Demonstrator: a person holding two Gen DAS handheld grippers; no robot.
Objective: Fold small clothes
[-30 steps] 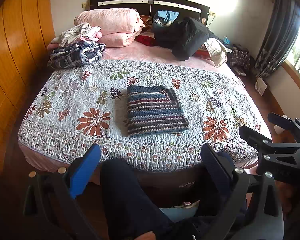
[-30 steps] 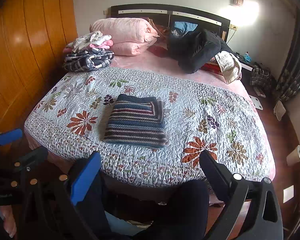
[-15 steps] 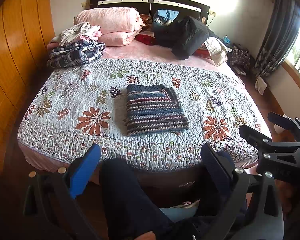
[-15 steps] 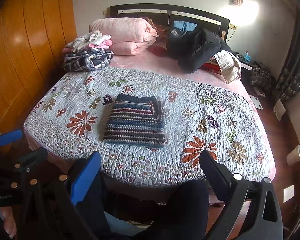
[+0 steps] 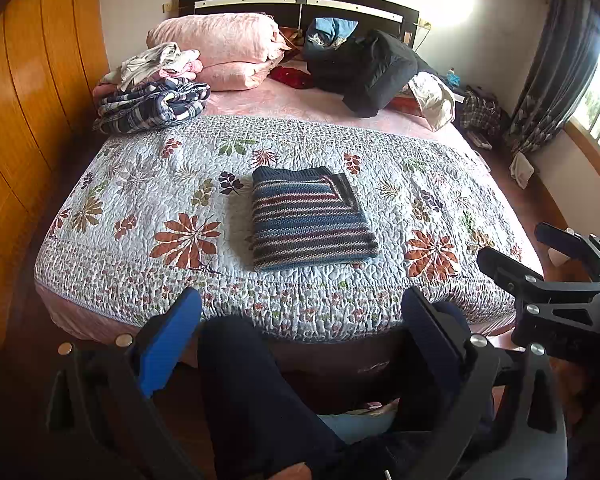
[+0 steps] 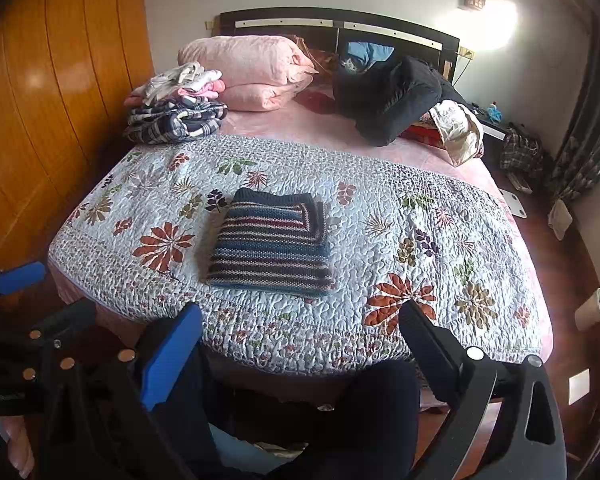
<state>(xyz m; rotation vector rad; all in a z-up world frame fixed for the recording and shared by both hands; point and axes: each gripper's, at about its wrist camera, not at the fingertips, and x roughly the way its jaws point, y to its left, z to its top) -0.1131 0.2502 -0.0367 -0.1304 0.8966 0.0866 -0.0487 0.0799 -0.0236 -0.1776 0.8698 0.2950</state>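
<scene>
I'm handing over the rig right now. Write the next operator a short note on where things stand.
Left gripper: open, empty, held off the foot of the bed.
Right gripper: open, empty, beside it.
Striped sweater: folded into a neat rectangle, flat on the floral quilt, untouched.
Pile of clothes: heaped at the head of the bed by the pink pillows.
Done: the sweater. Left: probably the pile.
</scene>
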